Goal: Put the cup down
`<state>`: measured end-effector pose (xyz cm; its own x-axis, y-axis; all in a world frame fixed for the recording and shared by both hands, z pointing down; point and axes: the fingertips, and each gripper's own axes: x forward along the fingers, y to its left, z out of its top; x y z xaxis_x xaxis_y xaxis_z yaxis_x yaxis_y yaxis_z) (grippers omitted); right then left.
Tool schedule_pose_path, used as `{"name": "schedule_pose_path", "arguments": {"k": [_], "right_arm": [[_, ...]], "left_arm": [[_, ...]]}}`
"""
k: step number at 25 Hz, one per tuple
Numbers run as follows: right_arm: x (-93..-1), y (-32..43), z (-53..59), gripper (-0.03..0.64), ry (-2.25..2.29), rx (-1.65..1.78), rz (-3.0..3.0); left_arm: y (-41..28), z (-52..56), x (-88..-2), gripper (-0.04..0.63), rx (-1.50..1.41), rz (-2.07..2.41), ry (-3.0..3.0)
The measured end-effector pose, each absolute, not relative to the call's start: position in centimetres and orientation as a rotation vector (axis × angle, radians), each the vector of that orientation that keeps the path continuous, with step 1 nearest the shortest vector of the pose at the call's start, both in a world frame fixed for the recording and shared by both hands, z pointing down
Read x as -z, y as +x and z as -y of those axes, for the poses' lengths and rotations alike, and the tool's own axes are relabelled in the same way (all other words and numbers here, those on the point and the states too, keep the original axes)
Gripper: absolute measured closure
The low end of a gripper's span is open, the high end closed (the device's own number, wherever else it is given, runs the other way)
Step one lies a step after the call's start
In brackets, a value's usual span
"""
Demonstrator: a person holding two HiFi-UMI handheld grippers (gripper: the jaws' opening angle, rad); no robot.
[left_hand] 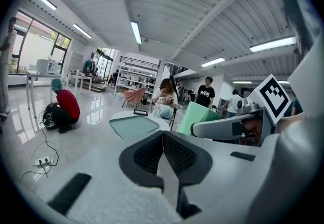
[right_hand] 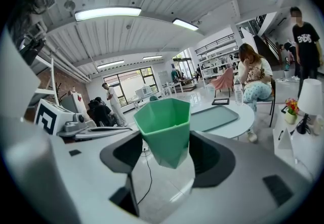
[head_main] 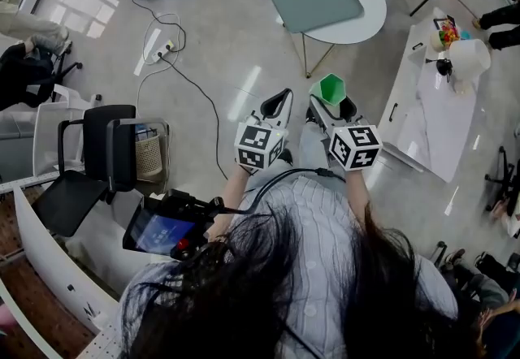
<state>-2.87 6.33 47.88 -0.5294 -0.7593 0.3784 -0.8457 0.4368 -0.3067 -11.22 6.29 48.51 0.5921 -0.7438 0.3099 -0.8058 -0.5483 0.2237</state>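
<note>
Green in colour, the faceted plastic cup [right_hand: 164, 126] sat clamped upright in the right gripper [right_hand: 169, 153], well short of the round white table [head_main: 370, 20], and probably needed level carrying there before release, while the left gripper [left_hand: 163, 156] was pinched together, empty.

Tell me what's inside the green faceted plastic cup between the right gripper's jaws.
Only bare green inner wall shows inside the green faceted plastic cup held by the right gripper; nothing sticks out. Its near rim covers the bottom.
</note>
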Motion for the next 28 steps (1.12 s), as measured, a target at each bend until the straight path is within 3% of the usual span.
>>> {"name": "schedule_pose_path", "arguments": {"k": [28], "right_arm": [[-49.2,8.0,15.0,0.318,1.316,-0.737,2.558]], "left_arm": [[0.0,15.0,-48.5,0.580,-0.306,1.342,2.458]]}}
